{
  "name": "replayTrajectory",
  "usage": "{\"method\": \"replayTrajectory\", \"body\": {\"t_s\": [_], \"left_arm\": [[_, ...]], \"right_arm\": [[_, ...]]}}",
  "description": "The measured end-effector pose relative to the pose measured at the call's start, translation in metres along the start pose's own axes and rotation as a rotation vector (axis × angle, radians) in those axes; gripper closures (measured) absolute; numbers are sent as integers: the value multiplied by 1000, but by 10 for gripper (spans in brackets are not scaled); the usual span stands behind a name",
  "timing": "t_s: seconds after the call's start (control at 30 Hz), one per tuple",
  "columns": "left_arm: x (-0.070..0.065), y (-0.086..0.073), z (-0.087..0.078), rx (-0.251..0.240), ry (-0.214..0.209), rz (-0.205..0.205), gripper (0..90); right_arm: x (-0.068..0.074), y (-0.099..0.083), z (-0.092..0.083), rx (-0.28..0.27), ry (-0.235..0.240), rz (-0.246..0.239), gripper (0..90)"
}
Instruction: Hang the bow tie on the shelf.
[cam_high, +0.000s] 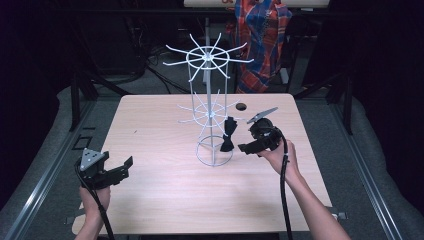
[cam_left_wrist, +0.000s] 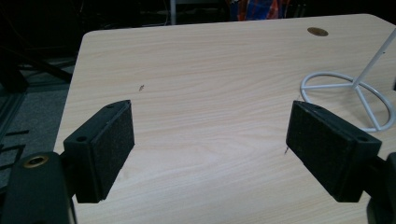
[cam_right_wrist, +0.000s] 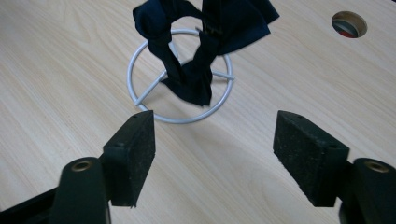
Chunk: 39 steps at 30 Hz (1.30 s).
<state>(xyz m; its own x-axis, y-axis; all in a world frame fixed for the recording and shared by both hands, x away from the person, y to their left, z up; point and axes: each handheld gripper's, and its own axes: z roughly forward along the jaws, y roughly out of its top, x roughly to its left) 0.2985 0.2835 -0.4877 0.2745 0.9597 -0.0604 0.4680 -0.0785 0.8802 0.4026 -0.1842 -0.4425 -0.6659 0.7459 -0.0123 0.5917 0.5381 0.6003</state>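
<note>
A white wire rack (cam_high: 209, 107) with two tiers of radiating prongs stands at the table's middle on a ring base (cam_right_wrist: 180, 95). A dark navy cloth strip (cam_high: 228, 136) hangs from a lower prong, drooping over the base (cam_right_wrist: 201, 56). My right gripper (cam_high: 244, 148) is just right of the cloth; its jaws stand apart with nothing between them (cam_right_wrist: 212, 154). My left gripper (cam_high: 125, 165) rests low near the table's front left corner, jaws wide over bare wood (cam_left_wrist: 210, 149).
A round cable hole (cam_high: 241, 106) sits behind the rack. A plaid fabric (cam_high: 261, 40) hangs beyond the table's far edge. The light wooden table (cam_high: 165, 190) is surrounded by dark floor and metal rails.
</note>
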Motion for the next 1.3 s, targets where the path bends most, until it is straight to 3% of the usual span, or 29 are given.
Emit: {"method": "replayTrajectory", "body": {"t_s": [0.27,0.63,1.03,1.3], "left_arm": [[0,0,0,1,-1,-1,155],[0,0,-1,2,-4,-4,155],[0,0,-1,0,-7,-3,155],[0,0,0,-2,-8,-5,155]], "right_arm": [[-6,-11,-11,14,-8,23,162],[-13,-32,-25,41,-30,32,141],[-16,-58,-29,100,-36,26,99],[-20,-77,-31,133,-34,48,66]]}}
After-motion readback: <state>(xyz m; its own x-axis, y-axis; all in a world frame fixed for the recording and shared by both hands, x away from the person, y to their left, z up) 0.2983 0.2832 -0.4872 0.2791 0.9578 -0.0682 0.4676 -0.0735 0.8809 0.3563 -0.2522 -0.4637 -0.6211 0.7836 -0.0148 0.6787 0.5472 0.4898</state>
